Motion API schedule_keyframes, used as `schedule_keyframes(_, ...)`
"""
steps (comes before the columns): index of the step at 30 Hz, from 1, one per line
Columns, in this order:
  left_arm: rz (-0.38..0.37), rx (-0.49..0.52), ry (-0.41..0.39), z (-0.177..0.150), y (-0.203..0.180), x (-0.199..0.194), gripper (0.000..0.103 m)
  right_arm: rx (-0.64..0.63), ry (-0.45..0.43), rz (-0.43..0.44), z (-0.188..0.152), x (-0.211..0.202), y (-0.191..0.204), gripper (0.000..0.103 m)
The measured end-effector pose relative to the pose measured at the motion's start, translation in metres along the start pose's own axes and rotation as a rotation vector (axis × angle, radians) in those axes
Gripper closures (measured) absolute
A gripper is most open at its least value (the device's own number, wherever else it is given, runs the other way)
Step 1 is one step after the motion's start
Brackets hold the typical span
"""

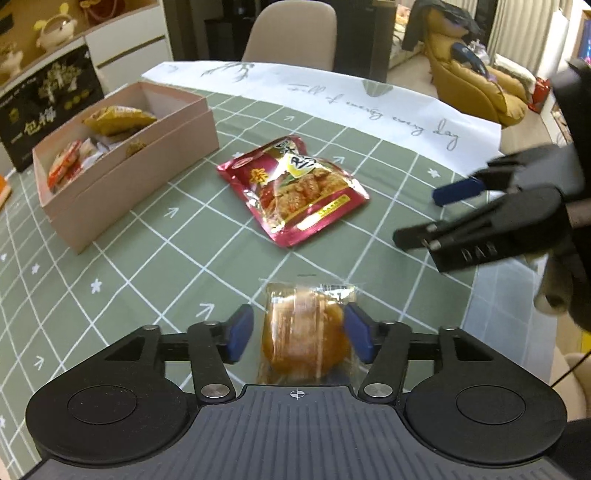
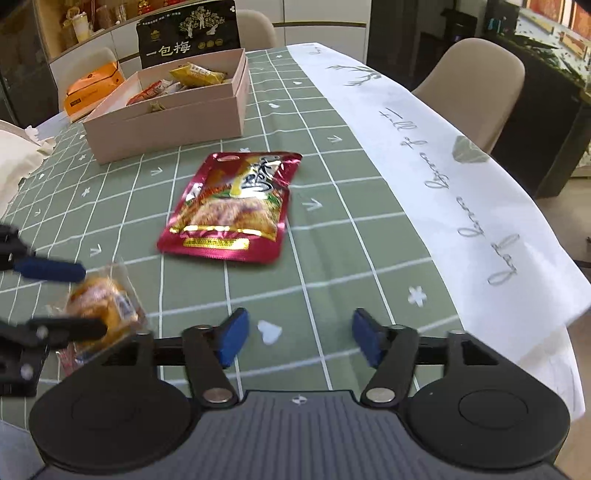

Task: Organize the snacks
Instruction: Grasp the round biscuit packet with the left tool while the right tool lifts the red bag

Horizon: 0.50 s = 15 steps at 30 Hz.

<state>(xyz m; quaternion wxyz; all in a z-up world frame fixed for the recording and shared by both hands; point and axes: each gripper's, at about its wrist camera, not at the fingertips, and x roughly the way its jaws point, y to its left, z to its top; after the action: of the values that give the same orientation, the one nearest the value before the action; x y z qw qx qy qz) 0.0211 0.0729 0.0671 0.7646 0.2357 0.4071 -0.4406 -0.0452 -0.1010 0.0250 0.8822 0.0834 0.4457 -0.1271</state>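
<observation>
A clear-wrapped orange pastry (image 1: 304,330) lies on the green checked tablecloth between the open jaws of my left gripper (image 1: 301,334); the right pad touches the wrapper, the left pad stands apart. It also shows in the right wrist view (image 2: 101,306). A red foil snack pouch (image 1: 293,188) (image 2: 231,206) lies flat mid-table. My right gripper (image 2: 299,338) is open and empty above bare cloth; it also shows in the left wrist view (image 1: 439,214). A pink cardboard box (image 1: 122,192) (image 2: 166,118) holding several snacks stands at the far left.
A black printed box (image 2: 188,33) stands behind the pink box, an orange package (image 2: 92,90) to its left. A white runner (image 2: 443,155) with script covers the table's right edge. Beige chairs (image 1: 290,35) (image 2: 476,85) stand around the table.
</observation>
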Motion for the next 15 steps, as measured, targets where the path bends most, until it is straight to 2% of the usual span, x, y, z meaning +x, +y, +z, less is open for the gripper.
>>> schedule_keyframes(4,-0.039,0.02,0.065,0.002,-0.005,0.015,0.037,0.005,-0.015,-0.009,-0.005,-0.001,0.002,0.026)
schedule_keyframes(7,-0.02,0.071,0.039,-0.004,-0.015,0.014,0.035,0.007,-0.021,-0.012,-0.006,-0.001,0.001,0.021)
schedule_keyframes(9,-0.028,0.027,0.025,-0.005,-0.008,0.012,0.042,0.009,-0.024,-0.014,-0.006,0.001,0.001,0.019)
schedule_keyframes(10,-0.021,0.001,0.021,-0.006,-0.002,0.011,0.042,0.01,-0.023,-0.014,-0.006,0.001,0.001,0.019)
schedule_keyframes(13,0.061,-0.075,0.007,-0.011,0.019,0.005,0.042,0.013,-0.014,-0.013,-0.003,0.002,0.002,0.019)
schedule_keyframes(15,0.122,-0.16,0.002,-0.019,0.039,-0.002,0.042,0.031,-0.033,0.027,0.004,-0.001,0.003,0.019)
